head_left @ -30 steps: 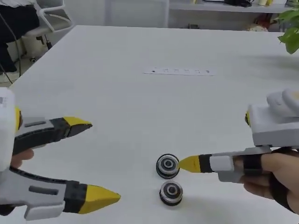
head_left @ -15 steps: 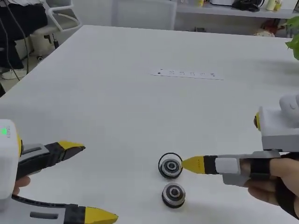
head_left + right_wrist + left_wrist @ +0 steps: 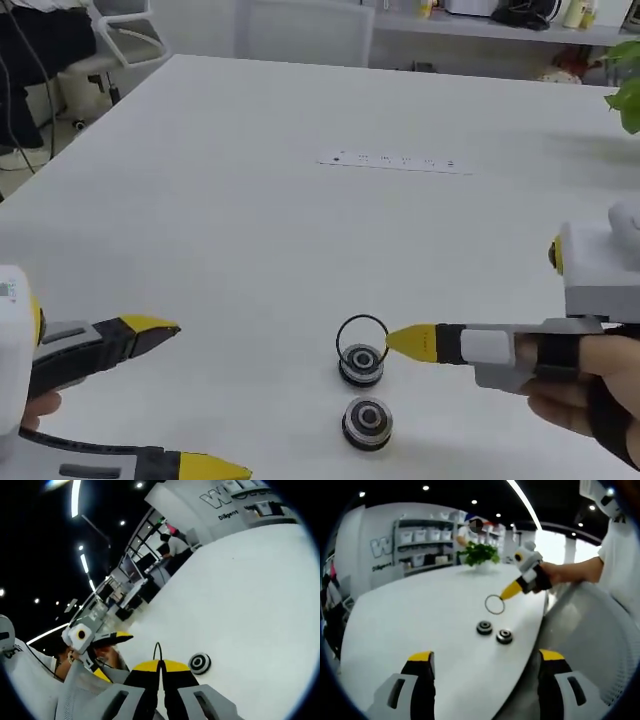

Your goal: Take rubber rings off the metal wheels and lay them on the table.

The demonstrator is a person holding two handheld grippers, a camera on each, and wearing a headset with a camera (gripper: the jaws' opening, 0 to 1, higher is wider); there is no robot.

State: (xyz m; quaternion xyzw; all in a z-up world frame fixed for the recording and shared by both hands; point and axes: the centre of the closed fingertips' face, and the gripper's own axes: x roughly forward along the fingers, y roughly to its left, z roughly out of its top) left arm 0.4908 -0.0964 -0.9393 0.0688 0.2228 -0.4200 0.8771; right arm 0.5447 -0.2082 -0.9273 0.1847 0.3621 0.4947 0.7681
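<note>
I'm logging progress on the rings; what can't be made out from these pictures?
- Whether the far wheel and near wheel carry more rings: too small, head view.
- Marks on the white strip: too small, head view.
- Where the right claw pinches the rubber ring: covered by its shut jaws, right gripper view.
- Left claw, lower jaw: cut by the bottom edge, head view.

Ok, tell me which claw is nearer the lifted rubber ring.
Right. The right claw pinches the rubber ring above the far wheel; the left claw hangs open, well apart.
</note>
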